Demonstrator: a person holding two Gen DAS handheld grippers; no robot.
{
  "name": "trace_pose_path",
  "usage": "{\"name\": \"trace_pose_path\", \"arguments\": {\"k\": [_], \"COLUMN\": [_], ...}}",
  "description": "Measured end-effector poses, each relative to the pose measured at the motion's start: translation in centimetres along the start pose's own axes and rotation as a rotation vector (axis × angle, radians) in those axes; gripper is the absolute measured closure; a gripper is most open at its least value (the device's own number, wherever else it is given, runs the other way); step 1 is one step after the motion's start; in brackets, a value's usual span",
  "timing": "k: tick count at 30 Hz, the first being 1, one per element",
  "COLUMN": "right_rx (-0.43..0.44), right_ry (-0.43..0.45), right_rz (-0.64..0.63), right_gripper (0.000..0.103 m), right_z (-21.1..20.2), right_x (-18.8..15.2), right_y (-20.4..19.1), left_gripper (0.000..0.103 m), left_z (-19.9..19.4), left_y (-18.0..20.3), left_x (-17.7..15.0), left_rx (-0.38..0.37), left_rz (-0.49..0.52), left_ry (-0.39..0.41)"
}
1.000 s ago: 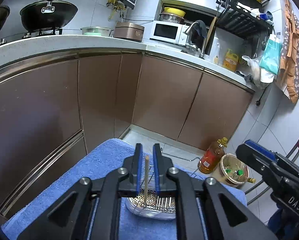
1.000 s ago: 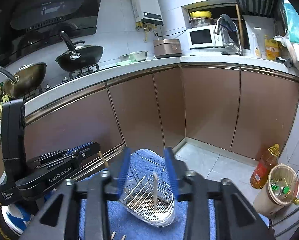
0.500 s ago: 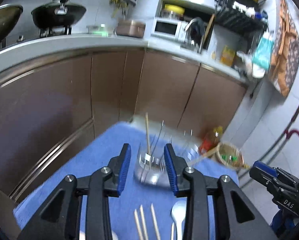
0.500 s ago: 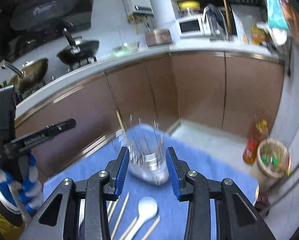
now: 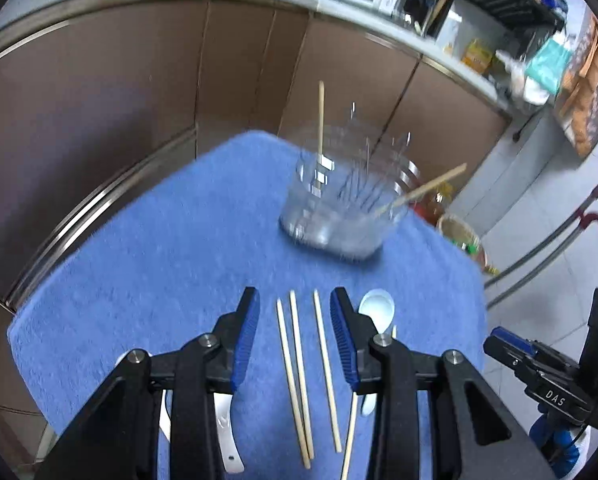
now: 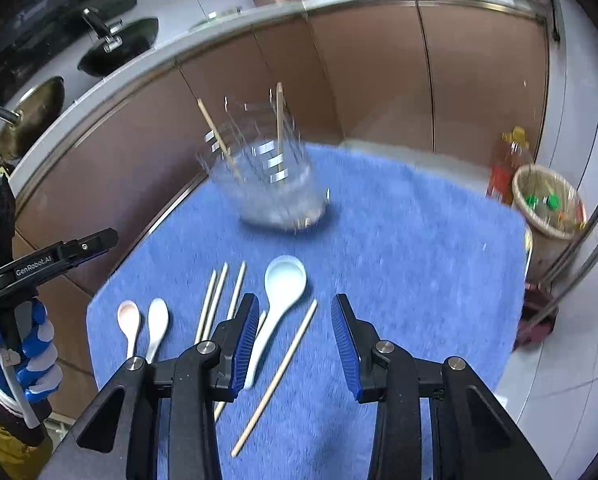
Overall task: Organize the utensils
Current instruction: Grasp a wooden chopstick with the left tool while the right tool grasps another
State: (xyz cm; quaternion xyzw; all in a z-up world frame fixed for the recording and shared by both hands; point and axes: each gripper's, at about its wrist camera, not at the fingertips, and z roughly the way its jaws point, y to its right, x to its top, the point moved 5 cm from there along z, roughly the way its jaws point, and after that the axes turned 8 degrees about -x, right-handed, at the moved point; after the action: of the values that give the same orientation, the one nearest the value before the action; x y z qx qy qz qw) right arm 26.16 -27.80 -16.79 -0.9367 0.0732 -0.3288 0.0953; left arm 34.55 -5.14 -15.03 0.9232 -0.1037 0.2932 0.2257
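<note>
On the blue towel (image 6: 399,240) stands a blurred wire holder (image 6: 275,188) with two chopsticks (image 6: 279,120) inside. Nearer lie three spoons, the largest (image 6: 283,292) pale blue, and loose chopsticks (image 6: 277,376). The right gripper (image 6: 295,344) hangs open above them.

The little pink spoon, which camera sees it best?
The right wrist view: the pink spoon lies in plain sight on the blue towel, beside a white spoon. The left wrist view doesn't show it.

your two wrist cameras look steeply down, close over the blue towel (image 5: 171,248); both share the utensil holder (image 6: 275,184)
</note>
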Motion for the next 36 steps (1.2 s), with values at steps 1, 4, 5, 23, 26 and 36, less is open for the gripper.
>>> {"name": "trace_pose_path", "arguments": {"k": [1,4,5,23,26,36], "right_rx": [0.003,-0.002,0.000,-0.028,-0.045,-0.114], "right_ry": [-0.023,-0.078,-0.098,-0.308,-0.332,-0.363], "right_rz": [-0.002,-0.009,-0.009,-0.016,-0.021,-0.072], "right_gripper": [0.068,0.068,0.068,0.086,0.087,0.090], "right_z": [0.5,1.9,2.5,11.6,12.7,15.0], "right_x": [-0.4,-1.2,-1.4,-1.8,-1.7,-1.6], "right_y": [-0.2,-0.5,-0.6,-1.4,-1.6,-2.7], "left_gripper": [0.068,0.068,0.068,0.082,0.084,0.092], "left_z": [0.5,2.6,3.3,13.6,14.0,15.0], "left_y": [-0.1,-0.4,-0.7,-3.4,-3.7,-3.0], "left_x": [-0.3,-1.1,-1.3,-3.0,-2.9,-2.2], "left_rx": [0.009,0.008,0.021,0.080,0.086,0.166], "left_rz": [-0.002,-0.050,-0.058,-0.162,-0.157,-0.108], "left_ry": [-0.023,-0.096,-0.116,-0.345,-0.348,-0.344]}}
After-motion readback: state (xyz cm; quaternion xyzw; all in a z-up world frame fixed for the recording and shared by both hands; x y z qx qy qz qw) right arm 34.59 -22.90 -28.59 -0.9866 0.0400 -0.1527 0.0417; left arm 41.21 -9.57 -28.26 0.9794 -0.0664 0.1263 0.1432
